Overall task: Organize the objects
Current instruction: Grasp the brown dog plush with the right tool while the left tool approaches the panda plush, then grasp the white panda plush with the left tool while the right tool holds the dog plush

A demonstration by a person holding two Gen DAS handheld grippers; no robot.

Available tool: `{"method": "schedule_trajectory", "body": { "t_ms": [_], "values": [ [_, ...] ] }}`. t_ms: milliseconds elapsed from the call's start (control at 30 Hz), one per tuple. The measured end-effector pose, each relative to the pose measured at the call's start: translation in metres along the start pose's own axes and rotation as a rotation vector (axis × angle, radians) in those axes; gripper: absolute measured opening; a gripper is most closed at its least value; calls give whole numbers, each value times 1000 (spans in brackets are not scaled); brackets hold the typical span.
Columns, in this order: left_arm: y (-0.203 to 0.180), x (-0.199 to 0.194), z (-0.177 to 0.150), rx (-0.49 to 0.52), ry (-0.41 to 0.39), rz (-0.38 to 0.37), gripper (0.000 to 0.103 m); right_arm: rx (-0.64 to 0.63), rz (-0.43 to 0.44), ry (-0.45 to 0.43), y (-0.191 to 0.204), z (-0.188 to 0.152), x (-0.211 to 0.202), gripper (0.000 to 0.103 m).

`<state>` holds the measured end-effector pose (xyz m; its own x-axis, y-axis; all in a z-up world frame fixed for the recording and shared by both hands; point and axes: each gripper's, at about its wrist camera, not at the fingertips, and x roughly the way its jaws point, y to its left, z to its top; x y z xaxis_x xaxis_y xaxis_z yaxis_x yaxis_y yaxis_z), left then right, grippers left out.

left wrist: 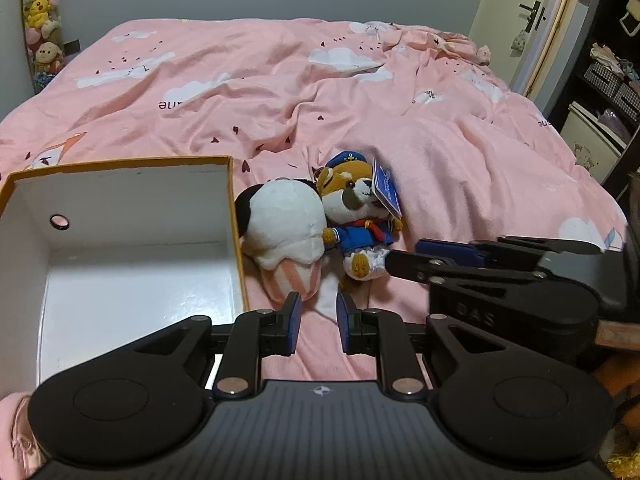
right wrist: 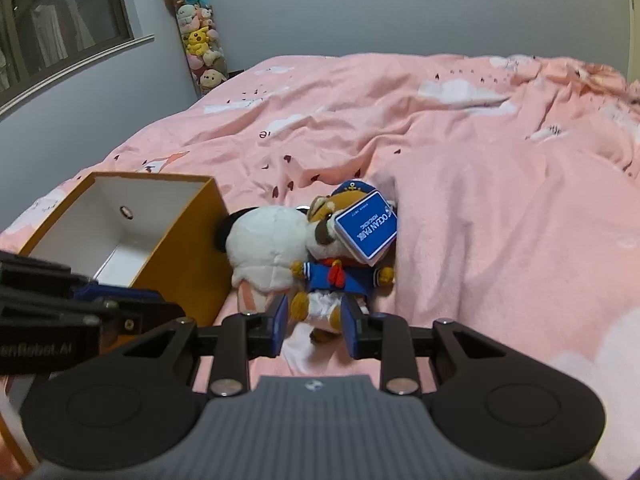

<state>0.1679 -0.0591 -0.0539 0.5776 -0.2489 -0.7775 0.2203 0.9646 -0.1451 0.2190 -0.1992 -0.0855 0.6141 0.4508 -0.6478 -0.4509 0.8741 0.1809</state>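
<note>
Right gripper [right wrist: 314, 322], jaws apart, straddles sailor plush [right wrist: 340, 276] feet; body runs straight ahead. Left gripper [left wrist: 318, 320] open, empty; box [left wrist: 120, 168] to its left.

A bed covered by a rumpled pink duvet [left wrist: 400, 92] printed with white clouds and small dark hearts carries everything. On it, at the near left, sits an open orange cardboard box [left wrist: 120, 164] with a white inside. Just beside the box's right wall lies a white ice-cream-cone plush [left wrist: 288, 232], and touching that, a brown sailor-suited plush animal [left wrist: 356, 216] with a blue Ocean Park tag [right wrist: 366, 230].
</note>
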Motion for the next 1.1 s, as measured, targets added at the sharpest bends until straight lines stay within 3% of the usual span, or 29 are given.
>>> {"method": "schedule_trajectory", "body": {
  "t_ms": [100,233,567,733,900,1100],
  "values": [
    [-2,8,8,3,6,23,22,62,9,31,-12,10,17,33],
    [-4,18,19,19,1,57,22,42,-6,53,-18,22,41,44],
    [-7,49,35,36,55,104,22,99,31,127,-44,25,85,49],
    [-14,58,38,50,73,108,29,124,69,143,-53,25,95,49],
    [-21,64,39,59,91,136,33,119,67,148,-53,27,90,37],
    [-29,67,37,92,97,185,50,104,82,100,-55,29,60,33]
  ]
}}
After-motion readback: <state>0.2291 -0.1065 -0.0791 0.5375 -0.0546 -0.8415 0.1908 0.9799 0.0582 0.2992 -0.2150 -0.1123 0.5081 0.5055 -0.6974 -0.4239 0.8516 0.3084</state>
